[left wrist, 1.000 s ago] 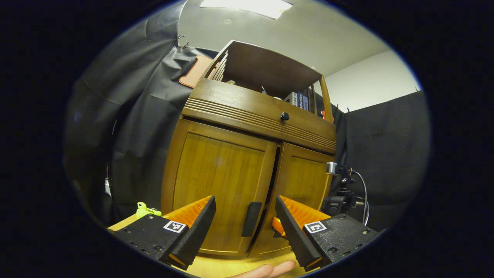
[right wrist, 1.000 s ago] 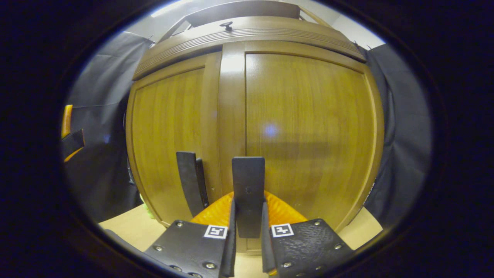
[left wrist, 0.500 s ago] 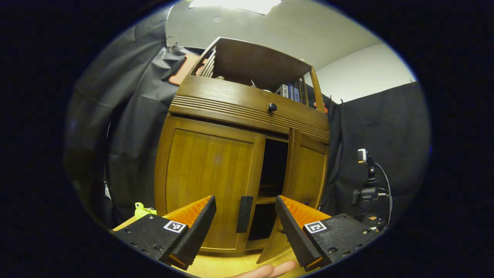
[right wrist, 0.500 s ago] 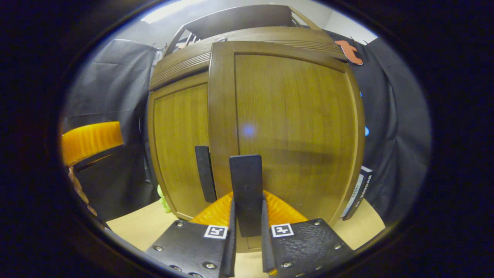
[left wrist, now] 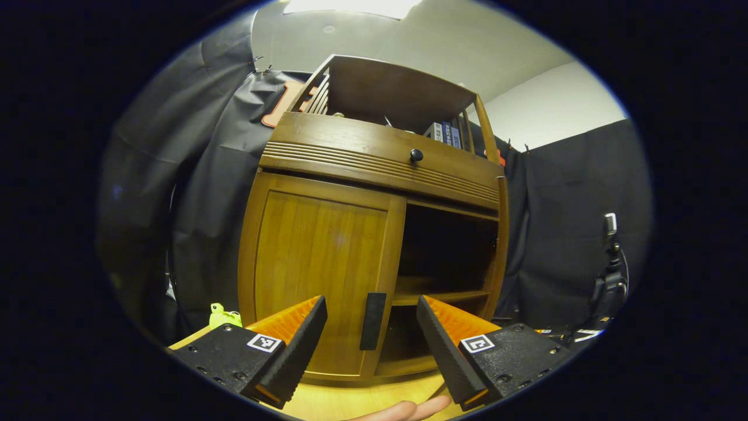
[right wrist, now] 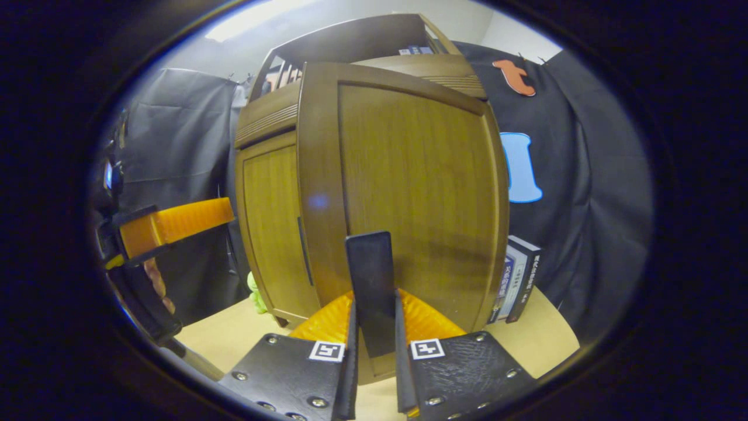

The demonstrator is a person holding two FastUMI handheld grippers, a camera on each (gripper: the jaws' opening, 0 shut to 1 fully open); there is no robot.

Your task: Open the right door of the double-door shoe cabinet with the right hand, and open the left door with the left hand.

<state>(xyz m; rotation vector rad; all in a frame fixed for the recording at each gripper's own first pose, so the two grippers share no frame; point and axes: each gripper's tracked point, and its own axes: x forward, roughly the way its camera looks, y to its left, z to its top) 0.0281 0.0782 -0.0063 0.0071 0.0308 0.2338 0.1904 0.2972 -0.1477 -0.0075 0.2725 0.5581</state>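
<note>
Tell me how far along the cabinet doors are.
Done: the right door is swung wide, baring the shelf in the left gripper view. In hand: the right gripper is shut on that door's handle. Left: the left door is shut; the left gripper is open, its fingers either side of that door's handle, not touching.

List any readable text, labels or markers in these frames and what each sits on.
Books on the cabinet's top shelf: spine print too small to read.
Book leaning beside the open right door: spine print blurred, unreadable.
Left tongs: square black-and-white coded tags, no words.
Right tongs, shut on the right door handle: same kind of tags, no words.
No brand or number is legible.
</note>
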